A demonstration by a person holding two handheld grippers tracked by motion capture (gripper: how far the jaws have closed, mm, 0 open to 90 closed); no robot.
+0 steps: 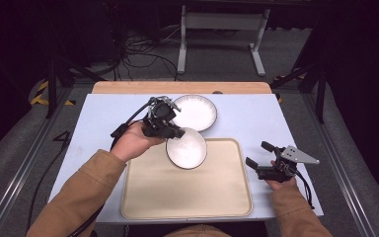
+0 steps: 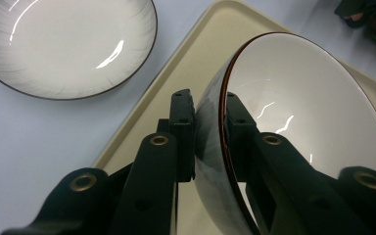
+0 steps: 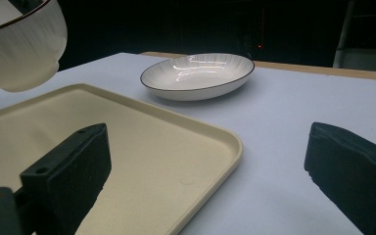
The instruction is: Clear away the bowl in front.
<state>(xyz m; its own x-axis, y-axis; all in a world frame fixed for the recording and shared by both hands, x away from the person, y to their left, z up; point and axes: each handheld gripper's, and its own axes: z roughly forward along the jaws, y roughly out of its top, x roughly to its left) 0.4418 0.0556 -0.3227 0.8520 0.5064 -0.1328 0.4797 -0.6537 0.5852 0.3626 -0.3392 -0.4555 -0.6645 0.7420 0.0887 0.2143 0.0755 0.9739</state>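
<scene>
My left gripper [image 1: 173,132] is clamped on the rim of the bowl [image 1: 186,148], one jaw inside and one outside, as the left gripper view shows plainly. The bowl [image 2: 293,122] hangs tilted in the air above the far edge of the tray [image 1: 187,190], its open face turned partly sideways.

The hold worries me. It is a pinch on a thin, glossy rim, with all the bowl's weight hanging off to one side of the jaws. If I turn my wrist or slacken at all, I judge the bowl could pivot or slip out and knock on the tray, or drop against the tray's raised far edge, which lies right below. Coming down on that lip instead of inside it would leave the bowl rocking.

My right gripper [image 1: 259,154] rests near the tray's right edge, jaws spread wide with nothing between them, so it gives no support.

The bowl is empty, clean white inside. The plate [image 1: 197,111] sits flat on the desk just beyond the tray's far edge, close to the bowl, and it is empty too. The tray carries nothing on its surface.
</scene>
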